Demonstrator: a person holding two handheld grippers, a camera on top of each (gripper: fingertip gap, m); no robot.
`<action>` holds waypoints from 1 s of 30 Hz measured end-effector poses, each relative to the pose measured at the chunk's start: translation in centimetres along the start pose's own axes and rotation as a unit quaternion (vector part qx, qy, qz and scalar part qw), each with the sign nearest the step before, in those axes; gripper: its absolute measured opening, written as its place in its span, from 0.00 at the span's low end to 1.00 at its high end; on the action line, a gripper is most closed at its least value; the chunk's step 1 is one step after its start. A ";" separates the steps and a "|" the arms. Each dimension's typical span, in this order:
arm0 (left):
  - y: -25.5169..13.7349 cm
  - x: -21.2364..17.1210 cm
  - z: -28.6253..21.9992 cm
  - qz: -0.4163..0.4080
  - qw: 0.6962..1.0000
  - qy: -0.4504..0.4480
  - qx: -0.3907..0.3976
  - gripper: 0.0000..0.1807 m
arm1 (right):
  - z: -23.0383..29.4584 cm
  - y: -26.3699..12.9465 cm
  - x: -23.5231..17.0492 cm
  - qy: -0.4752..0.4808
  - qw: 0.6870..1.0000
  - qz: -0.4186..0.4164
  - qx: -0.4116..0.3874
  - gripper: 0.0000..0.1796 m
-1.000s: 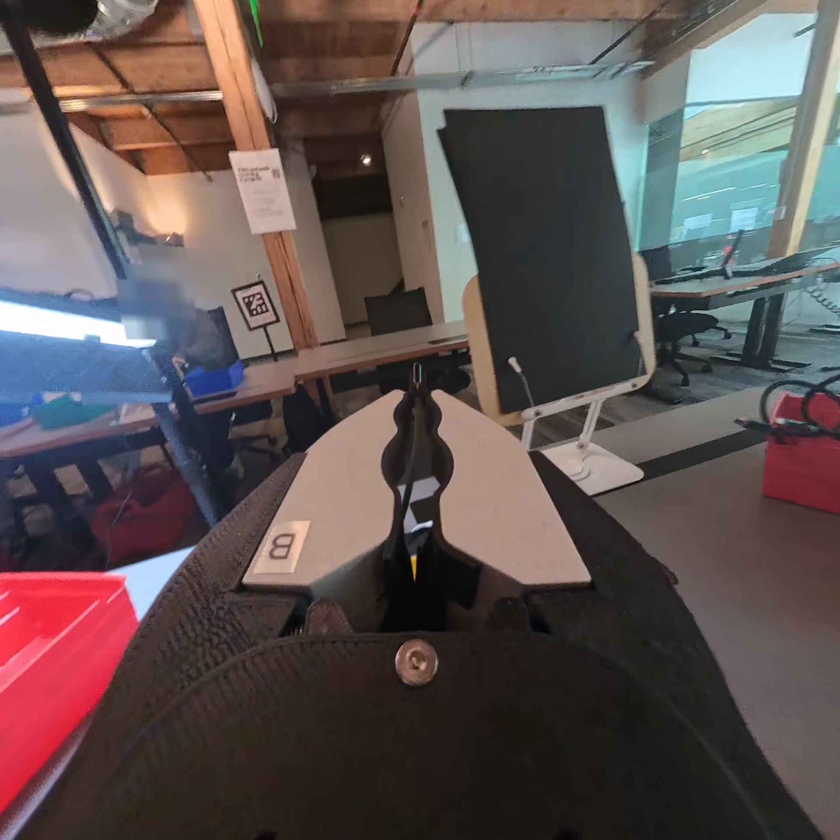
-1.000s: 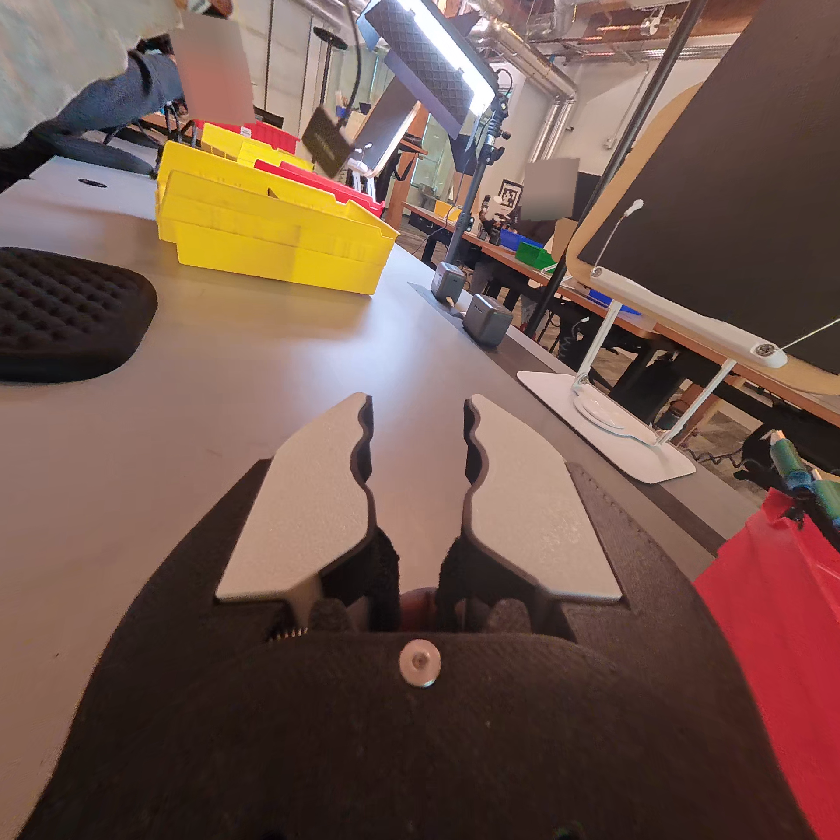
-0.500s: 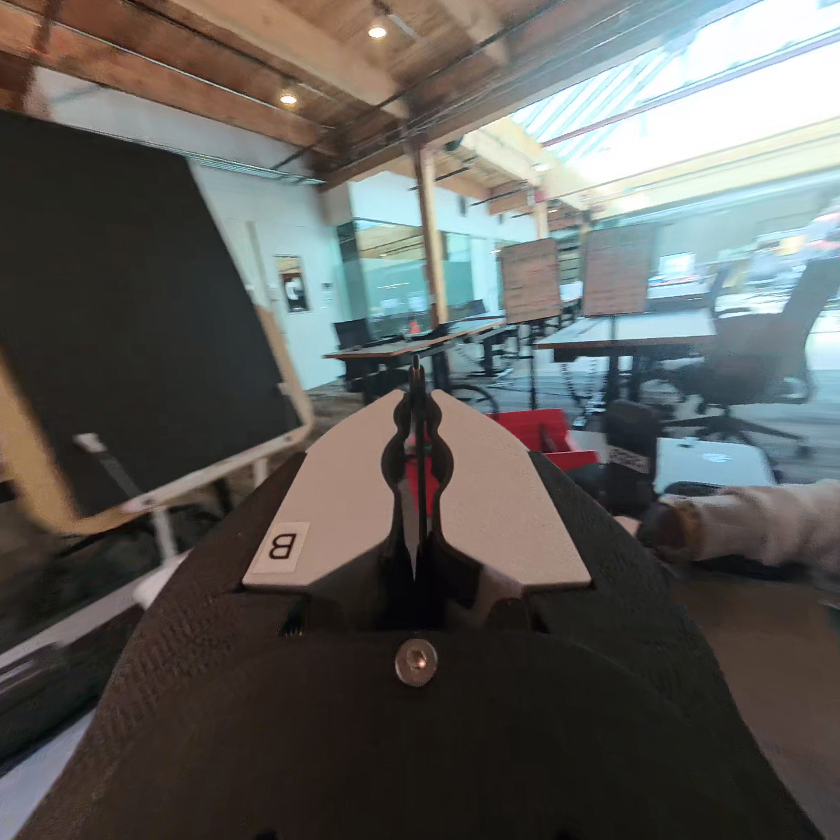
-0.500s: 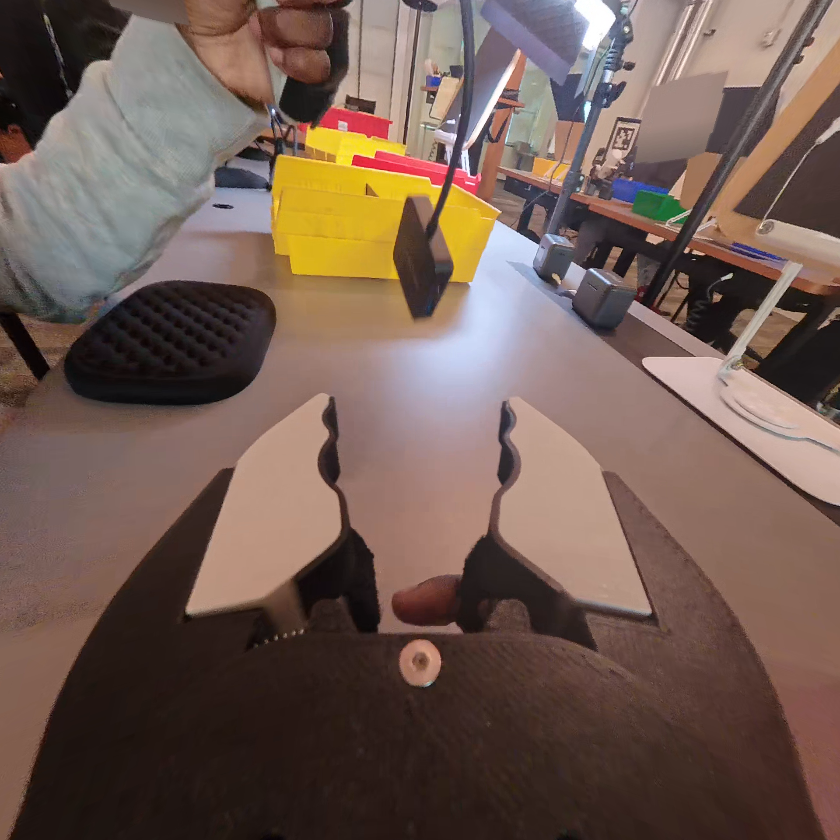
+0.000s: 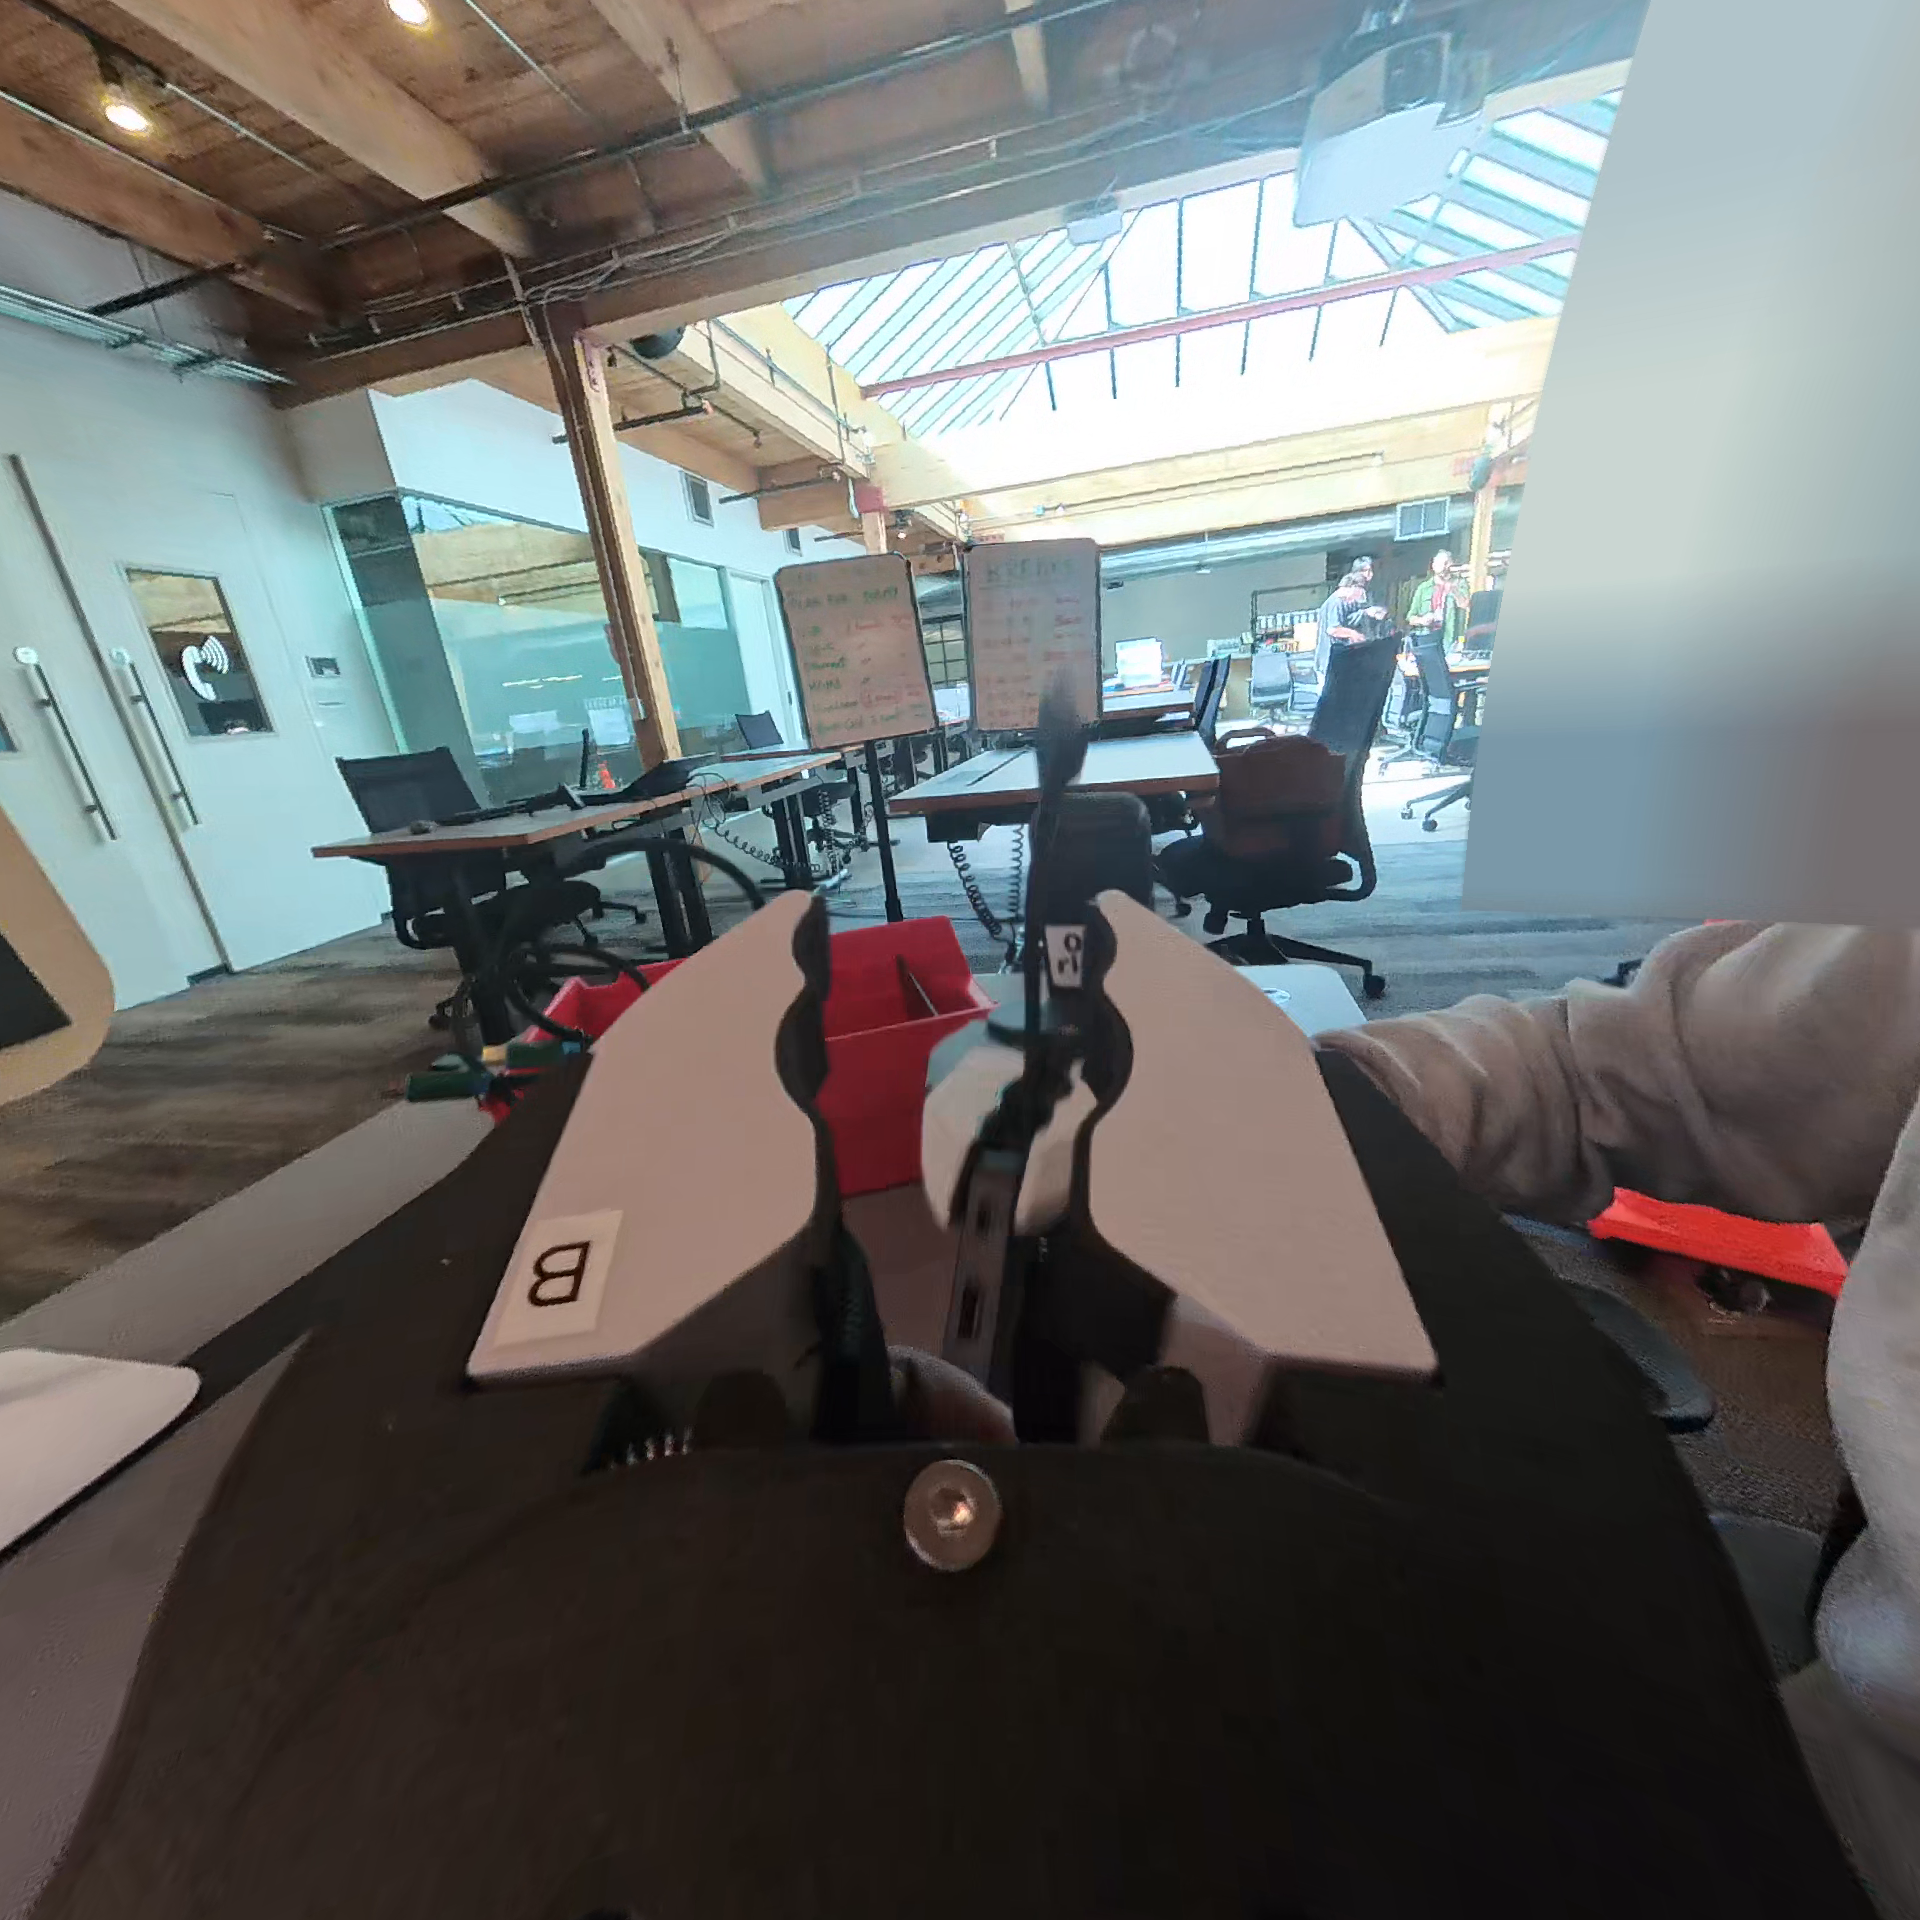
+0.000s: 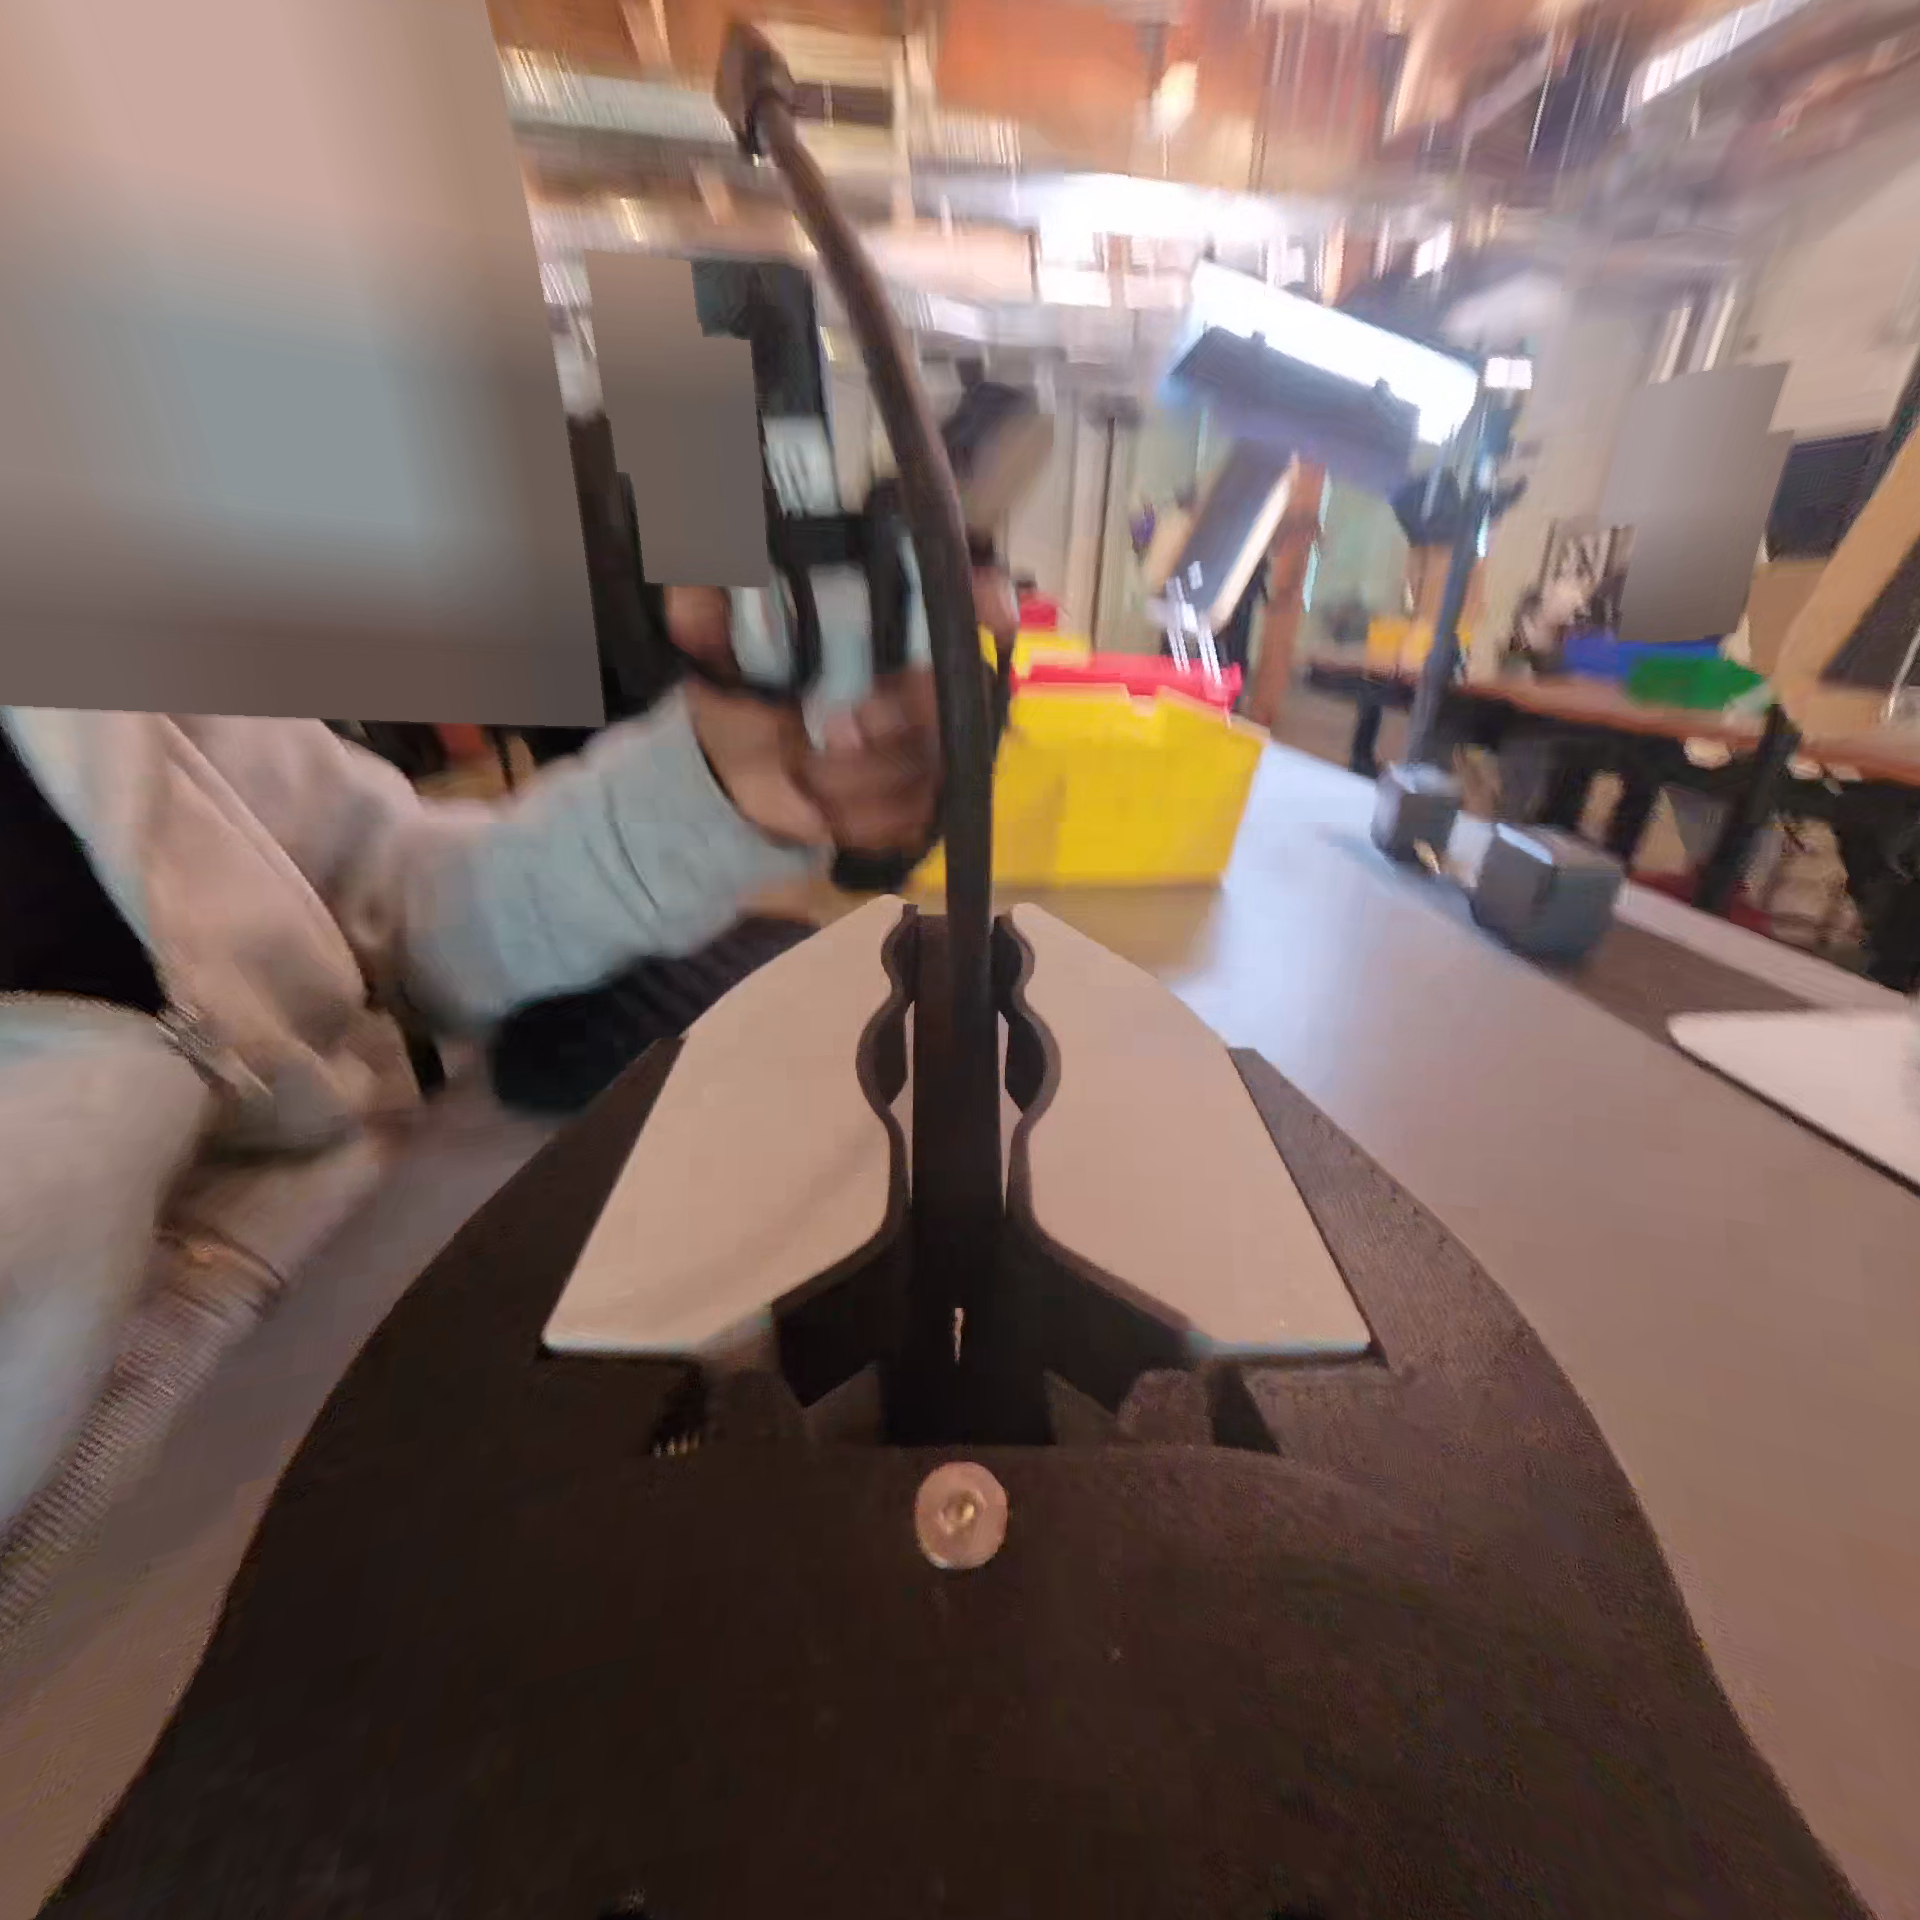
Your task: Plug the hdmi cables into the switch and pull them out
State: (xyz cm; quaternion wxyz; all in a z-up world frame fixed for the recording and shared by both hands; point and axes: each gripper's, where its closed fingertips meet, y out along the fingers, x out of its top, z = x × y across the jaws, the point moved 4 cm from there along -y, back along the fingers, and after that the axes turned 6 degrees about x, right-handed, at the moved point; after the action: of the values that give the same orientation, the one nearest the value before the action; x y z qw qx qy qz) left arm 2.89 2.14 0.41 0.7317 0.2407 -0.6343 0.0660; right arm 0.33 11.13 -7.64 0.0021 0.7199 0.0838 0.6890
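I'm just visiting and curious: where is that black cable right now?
In the right wrist view the black cable is pinched between the right gripper and arcs up past a person's hand, with the yellow bins behind it.

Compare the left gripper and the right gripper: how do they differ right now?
The left gripper has its jaws apart, while the right gripper has its jaws closed on a black cable. The left gripper's view is sharp; the right gripper's is motion-blurred. Both have grey fingers on black bodies.

Red bin [image 5: 902,1013]; yellow bin [image 6: 1122,800]; black cable [image 6: 940,582]; grey table [image 6: 1538,1174]; pale grey sleeve [image 5: 1621,1081].
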 end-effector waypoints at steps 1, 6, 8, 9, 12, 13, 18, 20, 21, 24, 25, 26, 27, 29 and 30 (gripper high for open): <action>-0.2 -0.7 0.3 0.002 1.000 -0.003 0.001 0.28 | 0.0 -0.5 0.9 0.010 0.999 -0.041 0.010 0.07; 0.8 -6.3 -1.8 0.070 0.997 0.021 -0.033 0.31 | 0.8 -1.7 3.3 0.026 0.986 -0.155 0.057 0.08; 1.5 -7.2 -2.5 0.088 0.993 0.075 -0.023 0.29 | 1.3 -1.6 3.4 0.019 0.984 -0.162 0.072 0.08; 1.6 -7.4 -2.8 0.088 0.992 0.089 -0.021 0.25 | 1.5 -1.6 3.4 0.018 0.983 -0.164 0.079 0.08; 1.5 -7.4 -2.9 0.089 0.994 0.065 -0.025 0.10 | 1.6 -1.4 3.4 0.021 0.983 -0.163 0.084 0.08; 1.4 -7.5 -2.8 0.096 0.994 0.044 -0.028 0.09 | 1.5 -1.3 3.3 0.024 0.984 -0.158 0.082 0.08; 1.3 -7.7 0.0 0.065 0.985 -0.154 0.052 0.07 | -1.5 -1.7 2.8 0.025 0.989 -0.127 -0.068 0.29; 0.7 -7.9 1.8 0.040 0.969 -0.217 0.110 0.07 | -2.7 -1.8 2.0 -0.018 0.986 -0.066 -0.154 0.39; 0.4 -8.0 2.6 0.027 0.960 -0.245 0.134 0.07 | -2.9 -1.7 1.6 -0.050 0.981 -0.028 -0.184 0.41; -0.6 -8.3 4.2 -0.002 0.938 -0.293 0.184 0.07 | -2.7 -0.4 0.2 -0.143 0.959 0.079 -0.232 0.42; -0.7 -8.4 4.4 -0.003 0.937 -0.292 0.193 0.07 | -2.6 0.1 -0.3 -0.156 0.953 0.105 -0.238 0.43; -0.7 -8.5 4.4 -0.002 0.938 -0.286 0.197 0.07 | -2.5 0.5 -0.8 -0.160 0.949 0.124 -0.240 0.43; -0.6 -8.5 4.2 0.002 0.940 -0.280 0.197 0.07 | -2.6 0.7 -1.1 -0.161 0.947 0.137 -0.243 0.44; -0.3 -8.8 3.7 0.011 0.942 -0.270 0.197 0.07 | -2.7 0.9 -1.4 -0.167 0.942 0.151 -0.248 0.43; -0.1 -9.0 3.4 0.017 0.944 -0.264 0.195 0.07 | -2.7 0.9 -1.5 -0.170 0.941 0.156 -0.249 0.43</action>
State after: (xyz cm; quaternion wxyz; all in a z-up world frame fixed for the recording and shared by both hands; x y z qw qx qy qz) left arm -1.84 2.45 -8.02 0.4754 0.3767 -0.7836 0.1345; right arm -2.31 9.71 -8.92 0.0879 0.8069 -0.2056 0.5468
